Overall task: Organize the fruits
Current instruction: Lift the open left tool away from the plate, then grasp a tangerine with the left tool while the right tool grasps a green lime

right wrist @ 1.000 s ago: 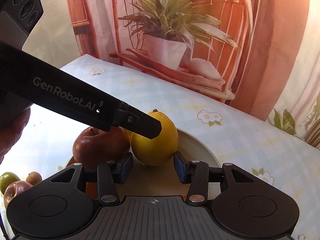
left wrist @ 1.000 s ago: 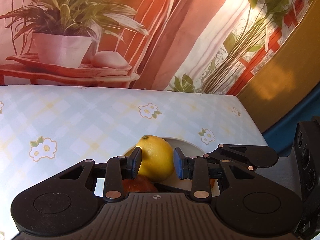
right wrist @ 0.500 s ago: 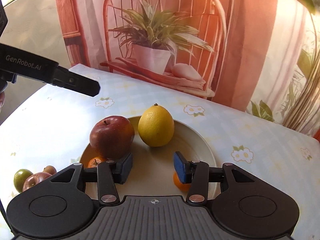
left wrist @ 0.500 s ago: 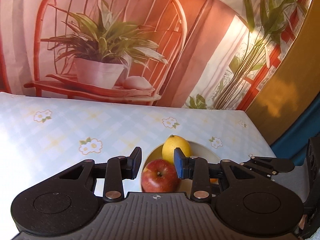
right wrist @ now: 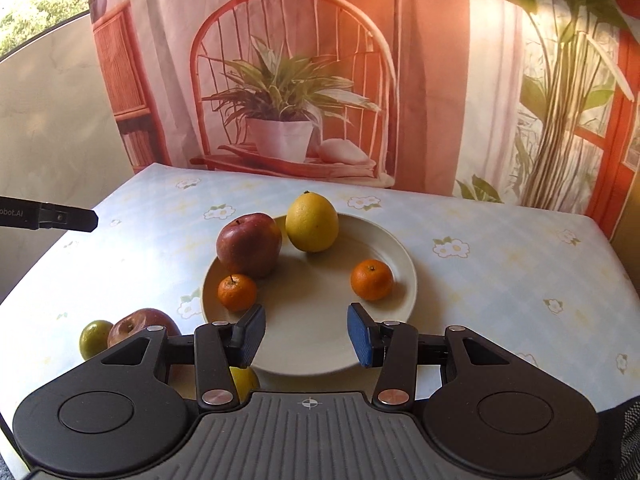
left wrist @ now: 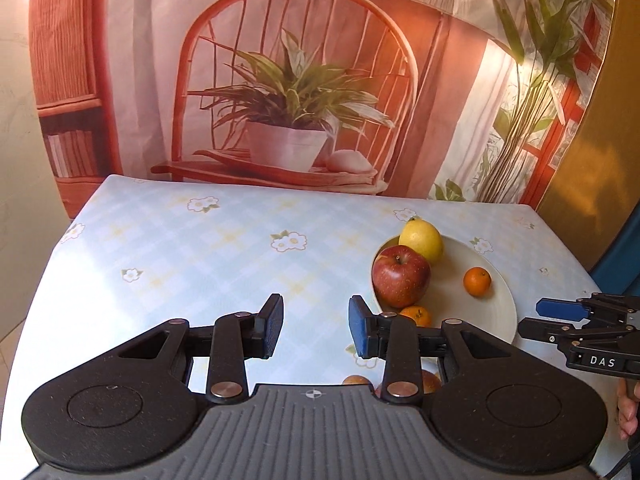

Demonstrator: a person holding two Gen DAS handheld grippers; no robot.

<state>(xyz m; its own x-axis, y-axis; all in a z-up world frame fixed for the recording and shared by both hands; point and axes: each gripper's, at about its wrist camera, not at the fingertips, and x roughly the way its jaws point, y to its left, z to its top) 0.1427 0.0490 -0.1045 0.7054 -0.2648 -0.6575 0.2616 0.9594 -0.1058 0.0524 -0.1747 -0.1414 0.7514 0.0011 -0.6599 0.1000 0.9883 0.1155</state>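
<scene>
A cream plate [right wrist: 384, 240] [left wrist: 500, 312] holds a yellow lemon [right wrist: 313, 222] [left wrist: 421, 239], a red apple [right wrist: 249, 245] [left wrist: 401, 277] and two small oranges [right wrist: 237, 293] [right wrist: 372, 280]. A second red apple [right wrist: 138, 322], a green fruit [right wrist: 95, 339] and a yellow fruit [right wrist: 245, 380] lie on the table at the plate's near left. My right gripper [right wrist: 306, 338] is open and empty above the plate's near rim. My left gripper [left wrist: 315, 330] is open and empty over bare tablecloth, left of the plate.
The table has a pale blue checked cloth with flowers [left wrist: 224, 248]. A printed backdrop of a chair and potted plant [left wrist: 288, 120] hangs right behind the far edge. The right gripper shows at the left wrist view's right edge [left wrist: 560, 312].
Both grippers have pulled back and up from the plate. The left gripper let go of the lemon, which now rests on the plate, and moved left over the tablecloth.
</scene>
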